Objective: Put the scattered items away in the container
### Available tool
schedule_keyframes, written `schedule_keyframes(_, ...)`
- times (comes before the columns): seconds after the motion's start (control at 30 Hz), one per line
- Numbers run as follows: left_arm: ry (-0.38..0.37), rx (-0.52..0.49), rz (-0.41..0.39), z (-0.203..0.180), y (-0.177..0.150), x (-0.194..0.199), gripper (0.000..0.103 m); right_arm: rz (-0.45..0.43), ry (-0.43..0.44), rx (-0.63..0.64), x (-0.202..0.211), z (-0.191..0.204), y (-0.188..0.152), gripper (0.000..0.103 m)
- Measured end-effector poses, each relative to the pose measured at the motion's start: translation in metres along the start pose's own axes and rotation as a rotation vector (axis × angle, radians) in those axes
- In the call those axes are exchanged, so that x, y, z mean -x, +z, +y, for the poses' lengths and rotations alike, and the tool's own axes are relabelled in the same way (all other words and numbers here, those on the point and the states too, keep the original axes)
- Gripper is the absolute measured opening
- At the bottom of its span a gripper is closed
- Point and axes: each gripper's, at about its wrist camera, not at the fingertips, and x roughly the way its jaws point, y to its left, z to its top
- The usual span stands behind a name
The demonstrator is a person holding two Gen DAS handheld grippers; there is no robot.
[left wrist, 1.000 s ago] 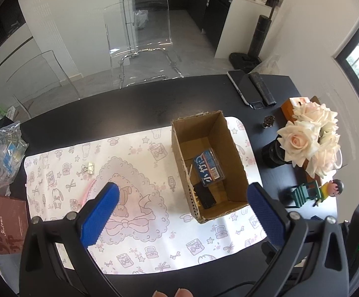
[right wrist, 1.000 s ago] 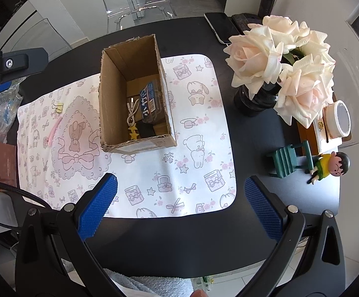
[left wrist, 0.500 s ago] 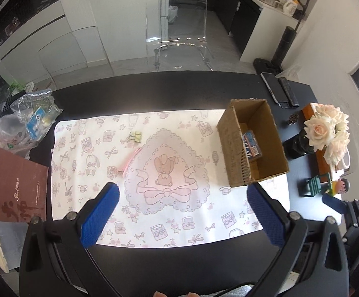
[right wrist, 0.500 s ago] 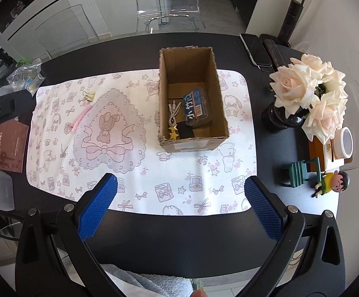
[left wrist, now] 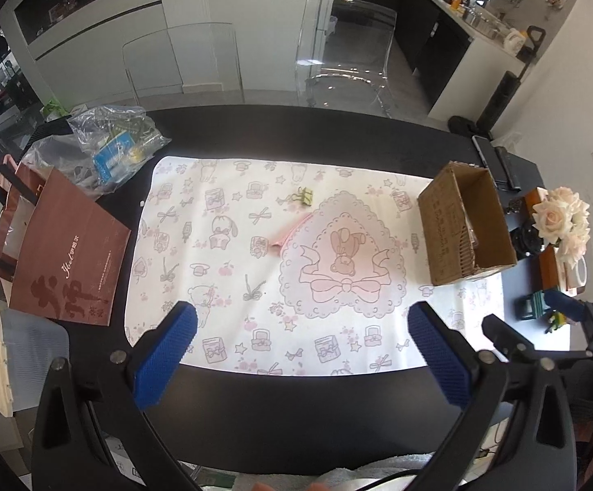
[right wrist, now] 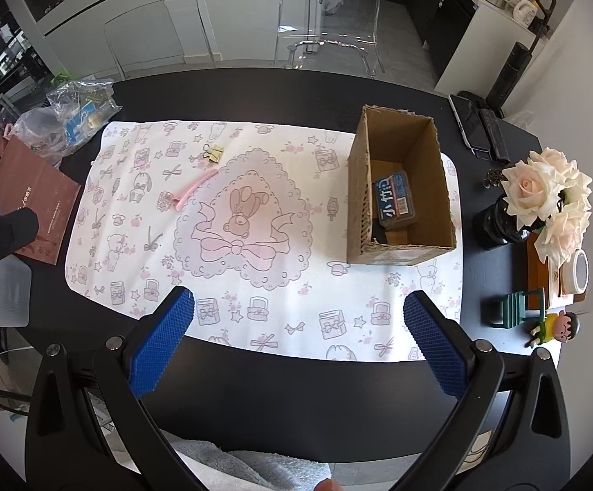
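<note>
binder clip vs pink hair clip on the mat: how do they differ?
The binder clip is yellow-gold, short and squat with wire handles; the pink hair clip is long, thin and flat. The binder clip sits farther from the camera, the pink hair clip lies diagonally just nearer, at the heart print's edge. Both rest loose on the mat, outside the cardboard box, untouched by either tool.

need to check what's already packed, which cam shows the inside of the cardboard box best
The right wrist view: it looks down into the cardboard box, showing its floor and a blue labelled packet. The left wrist view shows mostly the box's outer wall.

Binder clip [right wrist: 213, 152], pink stick [right wrist: 193, 189] on mat; box [right wrist: 403, 192] upright.
</note>
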Motion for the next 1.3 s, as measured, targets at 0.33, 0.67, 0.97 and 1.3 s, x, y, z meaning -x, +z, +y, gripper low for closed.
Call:
schedule_keyframes(0.33, -0.023, 0.030, -0.005, 0.044, -0.012, 0.004, 0.103, -0.010, -0.009, 0.041, 0.008, 0.050, 0.003, 0.103)
schedule_keyframes(0.67, -0.032, 0.056, -0.009, 0.057, -0.009, 0.000, 0.103, -0.024, -0.031, 0.046, 0.010, 0.059, 0.016, 0.103)
schedule_keyframes(0.97, -0.056, 0.042, 0.016, 0.046, 0.002, -0.014, 0.103, -0.017, -0.041, 0.039, 0.000, 0.054, 0.029, 0.103)
schedule_keyframes(1.3, -0.067, 0.022, 0.040, 0.033, 0.026, -0.040, 0.103, -0.006, -0.046, 0.033, -0.017, 0.049, 0.052, 0.103)
